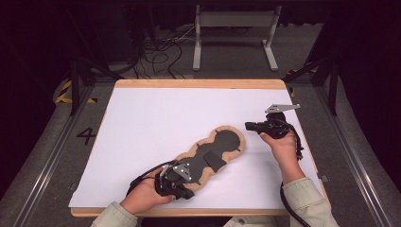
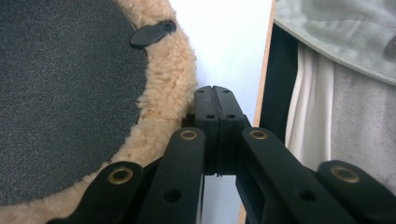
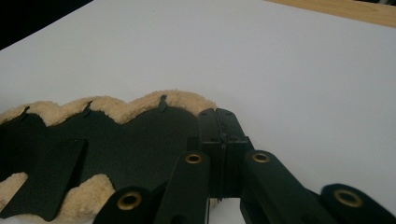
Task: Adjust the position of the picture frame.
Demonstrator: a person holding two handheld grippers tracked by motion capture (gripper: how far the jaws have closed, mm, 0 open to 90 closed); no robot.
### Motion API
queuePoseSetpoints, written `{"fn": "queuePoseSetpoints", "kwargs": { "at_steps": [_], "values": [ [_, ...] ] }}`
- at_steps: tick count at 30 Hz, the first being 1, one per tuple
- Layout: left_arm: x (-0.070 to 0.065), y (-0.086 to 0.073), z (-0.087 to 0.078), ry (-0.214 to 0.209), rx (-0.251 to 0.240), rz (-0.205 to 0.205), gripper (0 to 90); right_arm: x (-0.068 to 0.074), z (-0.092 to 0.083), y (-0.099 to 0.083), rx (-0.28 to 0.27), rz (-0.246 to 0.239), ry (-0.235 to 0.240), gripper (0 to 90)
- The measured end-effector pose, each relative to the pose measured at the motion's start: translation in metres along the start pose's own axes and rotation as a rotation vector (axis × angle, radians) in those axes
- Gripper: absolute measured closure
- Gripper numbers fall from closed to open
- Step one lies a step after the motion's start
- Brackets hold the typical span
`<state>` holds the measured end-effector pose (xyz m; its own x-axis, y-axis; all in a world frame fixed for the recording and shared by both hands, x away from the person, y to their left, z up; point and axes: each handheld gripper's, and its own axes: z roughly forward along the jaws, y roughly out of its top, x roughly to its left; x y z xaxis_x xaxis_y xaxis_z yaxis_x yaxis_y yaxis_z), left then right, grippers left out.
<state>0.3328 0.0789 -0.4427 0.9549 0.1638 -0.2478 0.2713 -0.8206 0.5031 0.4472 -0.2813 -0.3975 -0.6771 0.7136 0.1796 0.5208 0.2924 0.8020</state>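
Fleece, pale tan and curly, edges a long dark mat [image 1: 213, 153] with a wavy outline. In the high view the mat lies slantwise on a white sheet [image 1: 156, 123] that covers a wooden table [image 1: 198, 83], running from the lower middle of the frame up toward the centre right. A loose dark flap [image 1: 211, 160] lies on its middle. The left gripper [image 1: 182, 187], held in a hand [image 1: 142, 196] at the bottom of the frame, sits over the mat's lower end. The right gripper [image 1: 250, 126], in a hand [image 1: 280, 142] at centre right, points left with its tip just beside the mat's upper end. A pale metal stand [image 1: 234, 33] and loose cables [image 1: 161, 52] lie on the floor at the top of the frame.

In the left gripper view, the left gripper's [image 2: 215, 100] jaws rise from the bottom, pressed together with nothing between them, just beside the fleece rim. The mat [image 2: 60, 93] takes up the left half, a small dark tab [image 2: 152, 33] on its rim at the upper left. A grey-green sleeve [image 2: 341, 37] shows at the upper right.

In the right gripper view, the right gripper's [image 3: 223, 123] jaws are together and empty, their tip at the mat's [image 3: 135, 140] rounded end. The mat lies across the lower left, three small tabs along its far rim, the flap [image 3: 46, 179] at lower left. The white sheet [image 3: 280, 70] stretches beyond.
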Motion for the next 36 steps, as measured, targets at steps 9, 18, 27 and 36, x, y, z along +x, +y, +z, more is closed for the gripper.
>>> {"fn": "queuePoseSetpoints", "kwargs": {
  "at_steps": [9,18,27,36],
  "values": [
    [0.013,-0.005,-0.007,0.066,-0.012,-0.064,90.0,-0.001,-0.003,-0.003,0.002,0.006,-0.012,90.0],
    [0.034,-0.012,-0.016,0.146,-0.066,-0.177,90.0,-0.004,-0.009,-0.008,0.006,0.016,-0.030,90.0],
    [0.054,-0.019,-0.021,0.271,-0.138,-0.251,89.4,-0.004,-0.017,-0.015,0.008,0.029,-0.051,90.0],
    [0.074,-0.023,-0.024,0.354,-0.216,-0.303,89.4,-0.006,-0.025,-0.022,0.014,0.039,-0.068,90.0]
  ]
}}
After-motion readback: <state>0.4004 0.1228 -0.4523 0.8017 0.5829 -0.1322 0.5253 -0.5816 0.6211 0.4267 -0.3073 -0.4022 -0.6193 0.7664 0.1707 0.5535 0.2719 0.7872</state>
